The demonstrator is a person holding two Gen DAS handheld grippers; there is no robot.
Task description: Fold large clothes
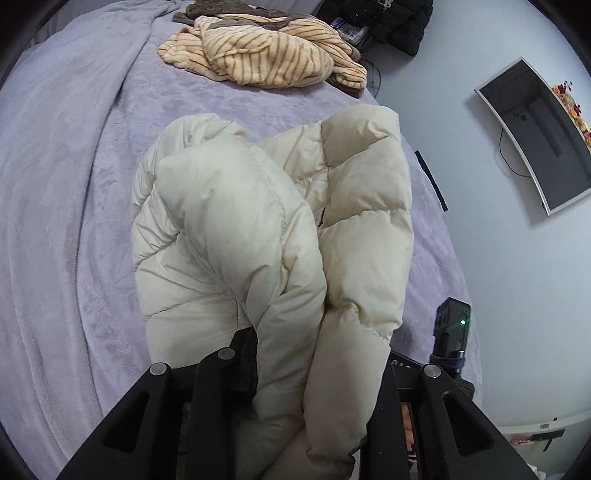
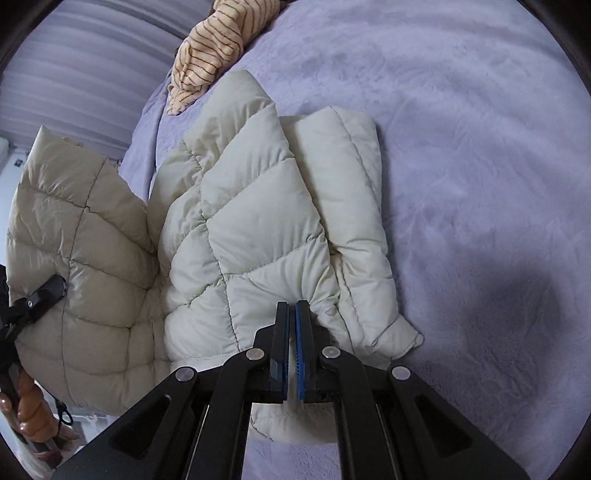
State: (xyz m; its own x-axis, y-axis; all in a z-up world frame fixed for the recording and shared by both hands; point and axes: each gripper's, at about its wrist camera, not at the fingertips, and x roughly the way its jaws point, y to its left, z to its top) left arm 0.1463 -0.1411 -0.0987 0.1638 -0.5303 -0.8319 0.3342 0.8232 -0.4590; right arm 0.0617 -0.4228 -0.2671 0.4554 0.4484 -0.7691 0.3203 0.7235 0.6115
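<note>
On the lavender bed point(image 2: 461, 147), the cream puffer jacket point(image 2: 266, 221) lies bunched just ahead of your right gripper point(image 2: 291, 314) — clamped on a thin pinch of it — while your left gripper point(image 1: 317, 369) grips a thick fold. That thin pinch could slip, dropping the fold.

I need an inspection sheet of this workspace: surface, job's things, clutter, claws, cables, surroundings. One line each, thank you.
Surface: lavender plush blanket covers the bed.
Job's things: cream puffer jacket, partly folded, one part lifted off the bed.
Clutter: striped fleece garment at the far end; black coat beyond it.
Claws: left claw closed on a thick bunch of the jacket; right claw shut at the jacket's hem, with only thin fabric, if any, between its pads.
Cables: one thin black cable hanging from the wall screen.
Surroundings: wall screen on a pale wall; striped curtain.
</note>
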